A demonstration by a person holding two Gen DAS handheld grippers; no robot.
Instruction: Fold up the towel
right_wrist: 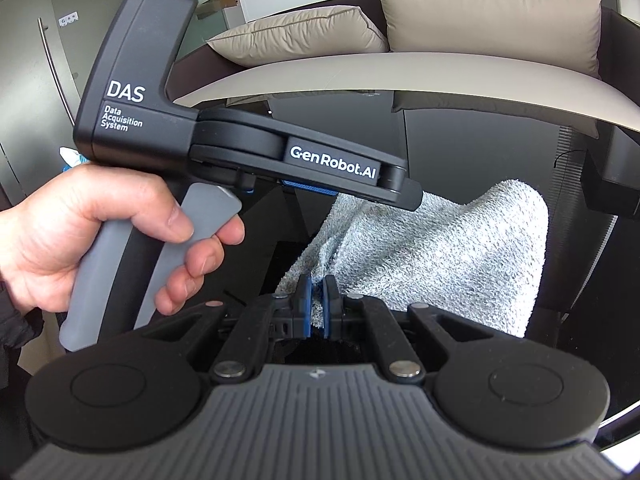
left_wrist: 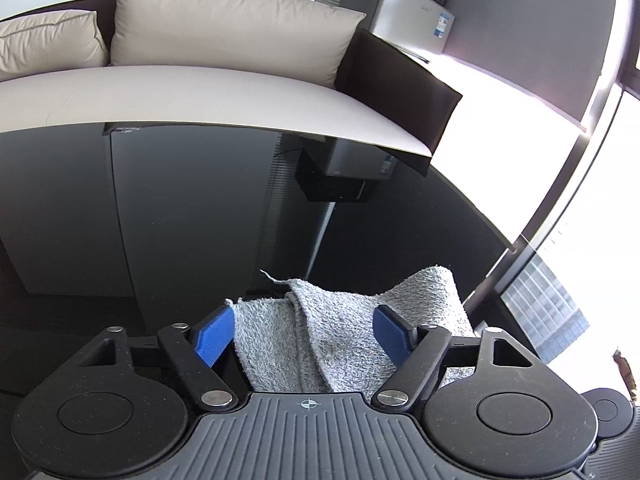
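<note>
Left gripper (left_wrist: 306, 334): jaws wide apart, grey towel (left_wrist: 344, 332) bunched between blue pads (left_wrist: 212, 338), not clamped. Right gripper (right_wrist: 319, 300): jaws narrow, pinching towel edge. Towel draped and raised above glossy black table (left_wrist: 160, 220), near its near edge. Person's left hand (right_wrist: 92, 236) grips grey handle (right_wrist: 104, 272) of left gripper, finger on trigger. Beige cushions (left_wrist: 224, 24) on sofa beyond table's far edge.

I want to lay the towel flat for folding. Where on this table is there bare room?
The black glass table is bare from the towel out to its far edge by the sofa, and to the left. It is crowded near the left gripper and right gripper.
</note>
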